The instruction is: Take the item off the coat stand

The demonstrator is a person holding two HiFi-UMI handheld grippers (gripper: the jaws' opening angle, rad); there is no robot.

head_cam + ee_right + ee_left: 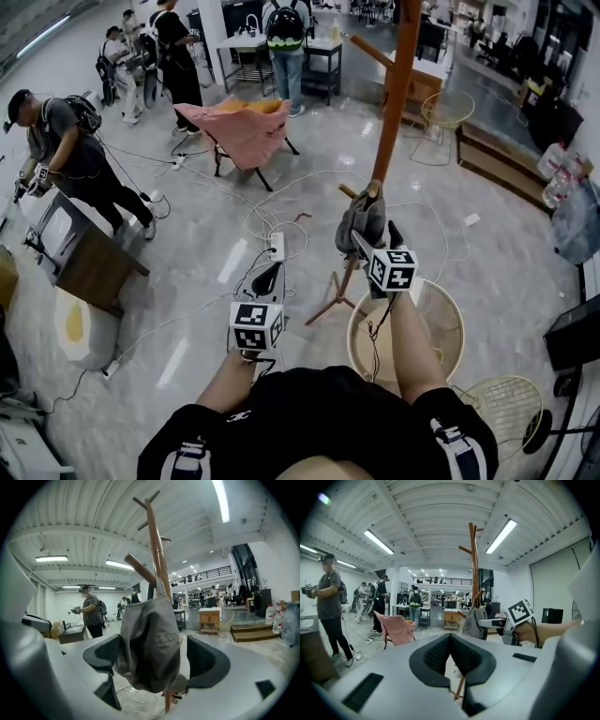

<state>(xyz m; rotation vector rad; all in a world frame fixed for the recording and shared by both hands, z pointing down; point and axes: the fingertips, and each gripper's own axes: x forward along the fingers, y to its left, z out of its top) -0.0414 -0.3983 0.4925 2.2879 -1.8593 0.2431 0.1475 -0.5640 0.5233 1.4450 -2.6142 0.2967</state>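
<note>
The grey cap (150, 644) is hanging from a peg of the coat stand (158, 550), between the wide-open jaws of the right gripper (157, 659). The left gripper (450, 648) is holding its jaws together, empty, apart from the cap.

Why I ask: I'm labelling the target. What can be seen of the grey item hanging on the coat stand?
The grey cloth item, probably a cap, is soft, creased fabric with a stitched seam, sagging limp. It hangs from a slanted wooden peg of the coat stand, well below the top pegs and close against the pole. The right gripper's fingers stand apart on either side of it, not pinching it. Whether the left one brushes its edge is unclear.
</note>
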